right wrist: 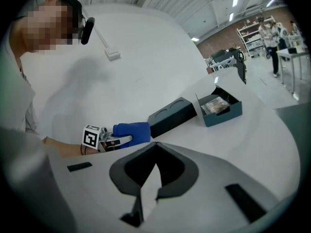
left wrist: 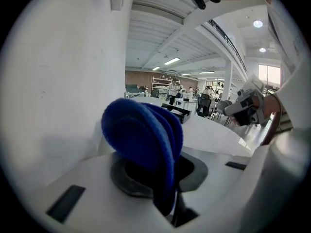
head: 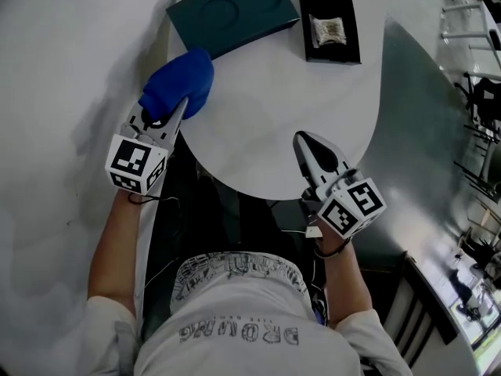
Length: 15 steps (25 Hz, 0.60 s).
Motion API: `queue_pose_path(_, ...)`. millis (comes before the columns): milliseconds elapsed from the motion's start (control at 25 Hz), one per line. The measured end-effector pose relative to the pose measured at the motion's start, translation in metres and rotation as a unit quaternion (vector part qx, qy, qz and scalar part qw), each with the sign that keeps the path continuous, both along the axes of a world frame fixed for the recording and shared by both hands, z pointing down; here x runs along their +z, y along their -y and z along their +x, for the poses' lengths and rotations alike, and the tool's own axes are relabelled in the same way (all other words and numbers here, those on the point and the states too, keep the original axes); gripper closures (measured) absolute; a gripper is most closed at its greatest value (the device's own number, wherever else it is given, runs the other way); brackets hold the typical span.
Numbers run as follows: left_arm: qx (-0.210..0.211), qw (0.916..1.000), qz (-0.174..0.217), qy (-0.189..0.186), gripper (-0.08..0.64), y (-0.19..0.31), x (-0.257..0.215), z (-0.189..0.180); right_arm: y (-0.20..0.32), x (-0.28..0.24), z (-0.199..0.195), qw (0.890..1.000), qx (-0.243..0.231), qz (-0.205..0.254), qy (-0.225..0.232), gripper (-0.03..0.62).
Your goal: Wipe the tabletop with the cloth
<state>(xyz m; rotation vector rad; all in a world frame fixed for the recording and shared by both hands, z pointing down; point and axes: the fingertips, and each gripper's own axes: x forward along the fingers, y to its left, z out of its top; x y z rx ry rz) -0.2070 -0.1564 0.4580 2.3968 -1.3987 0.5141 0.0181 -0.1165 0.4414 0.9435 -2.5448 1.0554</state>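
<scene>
— Where is the cloth (head: 182, 78) just now?

— In the left gripper (head: 167, 114). Its fingers (head: 177, 116) are closed on the near end of the blue cloth. The rest swells out past the fingertips as a rounded, folded wad. In the left gripper view the folds stand up between the two fingers and fill the space there.

— And how does it sit against the teal lid (head: 232, 10)?

— The wad rests at the left edge of the round white counter (head: 258, 108), just on the near side of the lid's left corner. Whether cloth and lid actually touch, I cannot tell; they are very close. The lid itself lies flat, its two round hollows facing up.

— The other one?

— The right gripper (head: 304, 141) carries nothing. Its fingers are pressed together into a point, and the right gripper view shows only bare counter past them. It is well apart from the lid, off to the lid's near right, with the tips over the counter close to its near rim. From there the cloth and the left gripper show beside the lid's left end.

— Anything else near the lid?

— A dark open box (head: 348, 6) just to the lid's right, with a narrow strip of counter between the two. A pale packet (head: 329, 30) lies inside the box.
</scene>
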Motion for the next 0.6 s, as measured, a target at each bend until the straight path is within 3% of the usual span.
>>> queue_pose_path(400, 0.021, 0.9976, -0.044, 0.050, 0.483, -0.013, 0.051, 0.003, -0.006, 0.020, 0.002, 1.000, -0.001, -0.022, -0.003, 0.586)
queue_pose_path(600, 0.019, 0.9966, -0.065, 0.048, 0.483, -0.017, 0.066, 0.003, -0.009, 0.026, 0.001, 1.000, -0.002, -0.026, -0.001, 0.586)
